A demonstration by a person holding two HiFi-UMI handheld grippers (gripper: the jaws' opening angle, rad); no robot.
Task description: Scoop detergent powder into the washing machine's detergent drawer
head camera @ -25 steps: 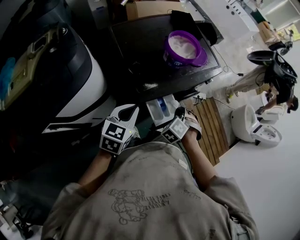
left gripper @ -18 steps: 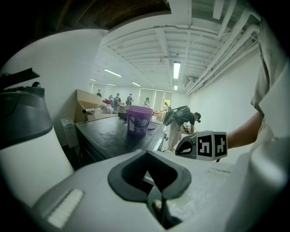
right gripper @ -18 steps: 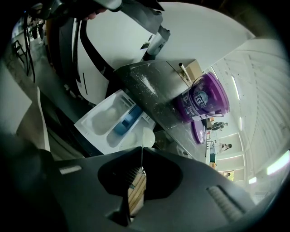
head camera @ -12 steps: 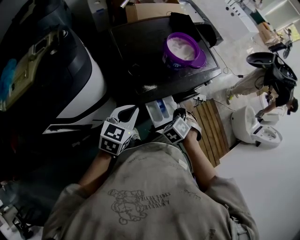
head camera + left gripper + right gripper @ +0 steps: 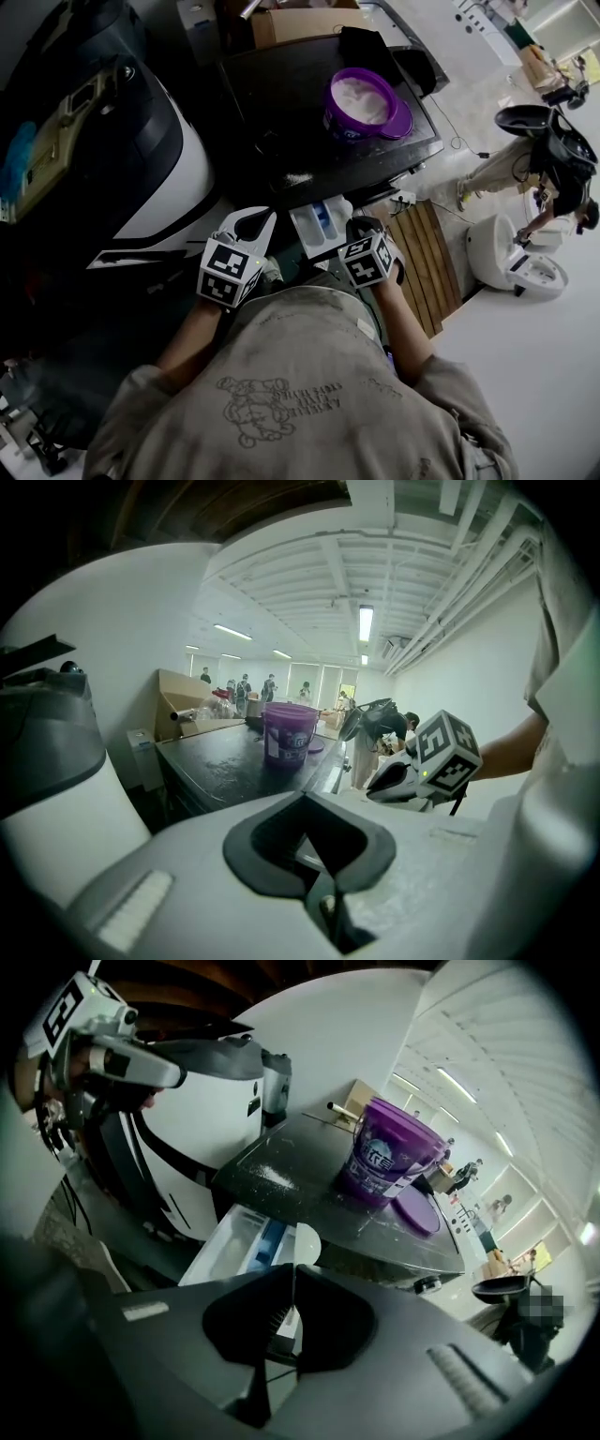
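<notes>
Head view: a dark machine top (image 5: 272,103) is filling twelve o'clock, with a purple bucket (image 5: 367,101) of powder standing toward one o'clock and spilled powder (image 5: 298,176) lying by the near edge. The drawer (image 5: 314,230) is standing open below that edge, between the left gripper (image 5: 246,223) and the right gripper (image 5: 359,227). A wooden pallet (image 5: 427,253) is lying at three o'clock, with open floor beyond it. A rounded washer (image 5: 159,159) is crowding nine o'clock.

Left gripper view: the left gripper (image 5: 305,797) is clenched on nothing. The bucket (image 5: 288,733) is standing at twelve o'clock.

Right gripper view: the right gripper (image 5: 293,1274) is clamping what looks like a white scoop (image 5: 306,1243), just over the drawer (image 5: 234,1241). The bucket (image 5: 384,1162) is sitting at one o'clock, with its lid (image 5: 417,1215) beside it.
</notes>
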